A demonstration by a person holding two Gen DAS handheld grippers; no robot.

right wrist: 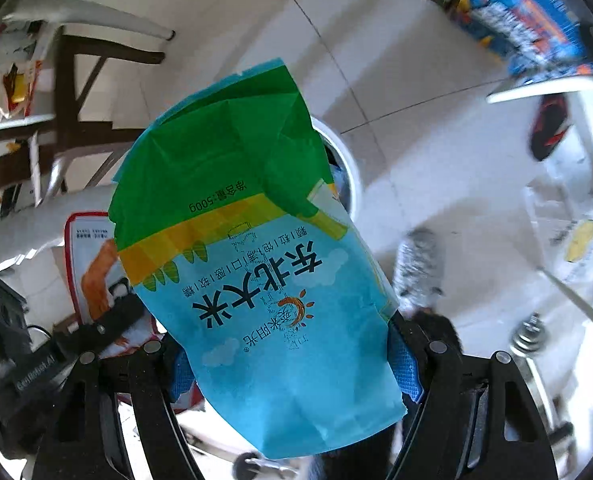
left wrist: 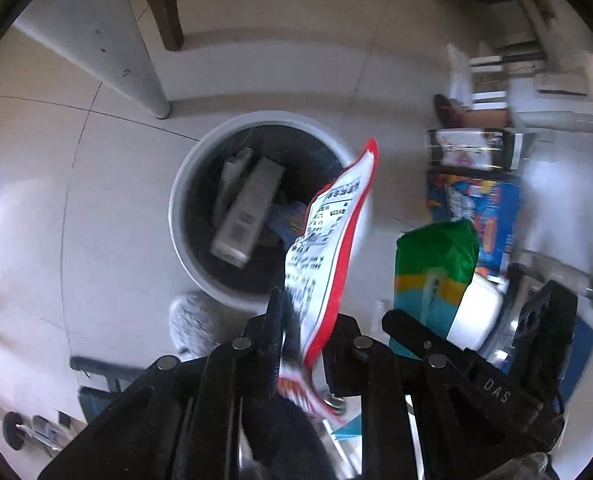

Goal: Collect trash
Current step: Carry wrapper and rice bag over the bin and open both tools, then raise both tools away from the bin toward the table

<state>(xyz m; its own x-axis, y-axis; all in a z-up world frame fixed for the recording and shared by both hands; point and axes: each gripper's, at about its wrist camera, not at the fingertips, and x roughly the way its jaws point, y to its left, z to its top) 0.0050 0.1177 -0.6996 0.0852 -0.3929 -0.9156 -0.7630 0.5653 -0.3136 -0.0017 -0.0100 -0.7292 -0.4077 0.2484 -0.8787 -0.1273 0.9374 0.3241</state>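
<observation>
Both tongs loaded! Left tongs point(left wrist: 302, 334) pinch the red-edged wrapper point(left wrist: 328, 232) right above the white bin point(left wrist: 184, 184), poised to drop; right tongs point(right wrist: 292, 344) clamp the rice bag point(right wrist: 256, 264) nearby, waiting its turn.

A red-edged white wrapper point(left wrist: 328, 248) w/ black print hangs upright above the near rim of the round white trash bin point(left wrist: 184, 184), which already holds a grey carton point(left wrist: 248, 212) lying tilted. A crumpled blue-green-yellow rice bag point(right wrist: 256, 264), 500g, stands up just right of it.
</observation>
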